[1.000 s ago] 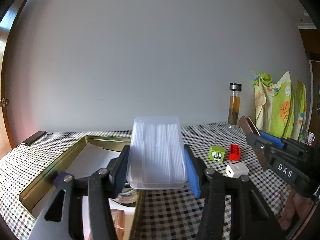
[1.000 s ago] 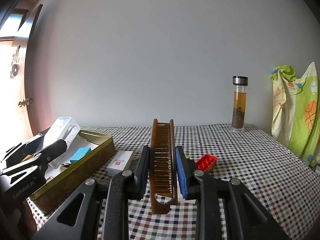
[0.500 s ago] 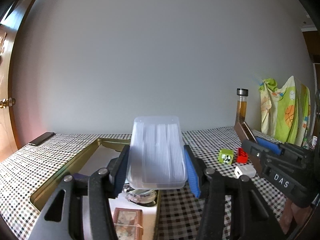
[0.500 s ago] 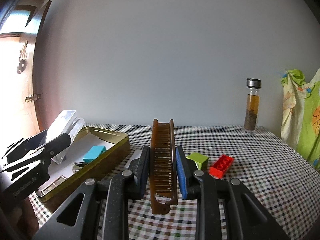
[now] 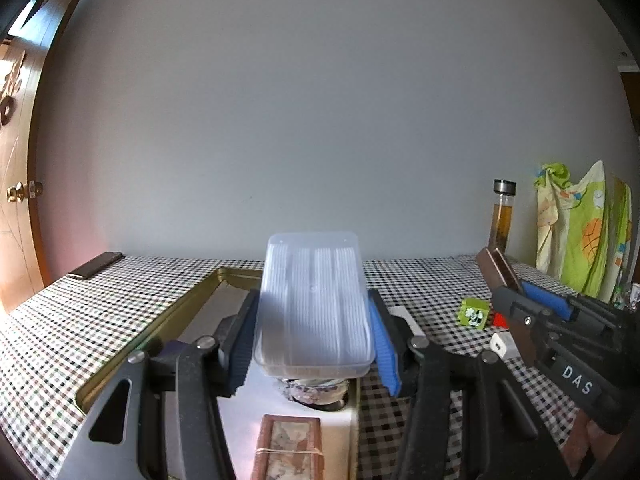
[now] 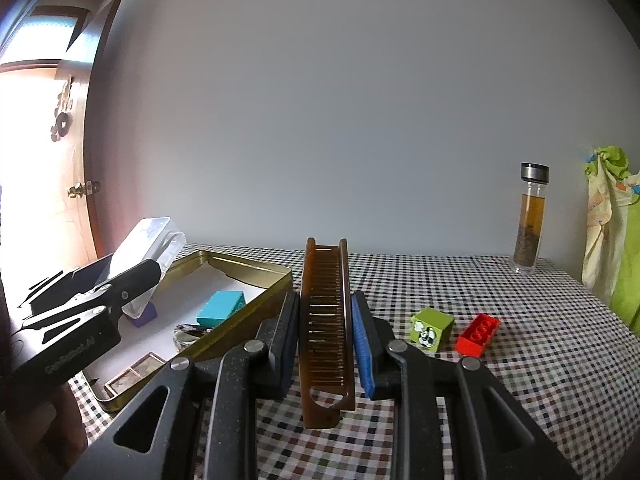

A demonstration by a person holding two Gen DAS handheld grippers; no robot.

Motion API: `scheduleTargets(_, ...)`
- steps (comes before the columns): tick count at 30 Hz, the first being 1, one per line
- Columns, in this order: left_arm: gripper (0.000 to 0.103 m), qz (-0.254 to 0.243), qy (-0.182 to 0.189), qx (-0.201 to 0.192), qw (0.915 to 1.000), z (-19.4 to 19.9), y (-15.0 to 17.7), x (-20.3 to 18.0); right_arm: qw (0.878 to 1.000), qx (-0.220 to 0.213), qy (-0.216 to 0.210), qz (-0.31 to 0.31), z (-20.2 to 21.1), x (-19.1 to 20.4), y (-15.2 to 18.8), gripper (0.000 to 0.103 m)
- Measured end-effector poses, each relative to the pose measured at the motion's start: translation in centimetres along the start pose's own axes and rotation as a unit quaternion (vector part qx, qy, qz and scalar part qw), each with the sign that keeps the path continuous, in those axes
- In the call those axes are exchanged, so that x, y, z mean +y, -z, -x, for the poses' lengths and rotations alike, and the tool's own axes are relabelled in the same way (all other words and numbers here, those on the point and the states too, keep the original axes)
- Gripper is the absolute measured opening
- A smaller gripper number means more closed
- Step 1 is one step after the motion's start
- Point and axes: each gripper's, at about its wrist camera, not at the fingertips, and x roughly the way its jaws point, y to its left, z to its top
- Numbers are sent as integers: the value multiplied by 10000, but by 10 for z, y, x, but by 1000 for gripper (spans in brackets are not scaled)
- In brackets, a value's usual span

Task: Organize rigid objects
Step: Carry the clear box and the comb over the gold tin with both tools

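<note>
My left gripper (image 5: 312, 340) is shut on a clear plastic box (image 5: 314, 300), holding it above the open gold tin (image 5: 188, 304). The right wrist view shows the same box (image 6: 148, 244) over the tin's (image 6: 256, 284) left side. My right gripper (image 6: 326, 340) is shut on a brown comb (image 6: 326, 320), held edge-up above the checkered table, just right of the tin. The comb (image 5: 500, 272) also shows at the right of the left wrist view. Inside the tin lie a teal block (image 6: 221, 307), a purple piece (image 6: 143, 314), a shell-like item (image 5: 316, 390) and a framed card (image 5: 290, 448).
A green cube (image 6: 431, 328), a red brick (image 6: 478, 334) and a white adapter (image 5: 503, 345) sit on the checkered cloth to the right. A glass bottle (image 6: 530, 220) stands at the back right near hanging patterned cloths (image 5: 580, 228). A dark phone (image 5: 96, 265) lies far left.
Both grippers have shifted left across the table with their loads. The tin now fills more of both views and the green cube has come out from behind the right gripper.
</note>
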Motion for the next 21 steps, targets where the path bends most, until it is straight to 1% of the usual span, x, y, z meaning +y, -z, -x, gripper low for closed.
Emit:
scheduleTargets(5, 51, 145, -59, 46, 9999, -2, -1, 13, 9999, -10, -128, 106, -4, 13, -1, 28)
scheduleTargets(12, 51, 212, -152, 99, 9996, -2, -1, 25, 9994, 9, -308, 183, -12, 30, -1, 28)
scheduleTargets(21, 51, 266, -176, 122, 9994, -3, -2, 30, 9986, 24, -461, 276, -19, 44, -2, 28)
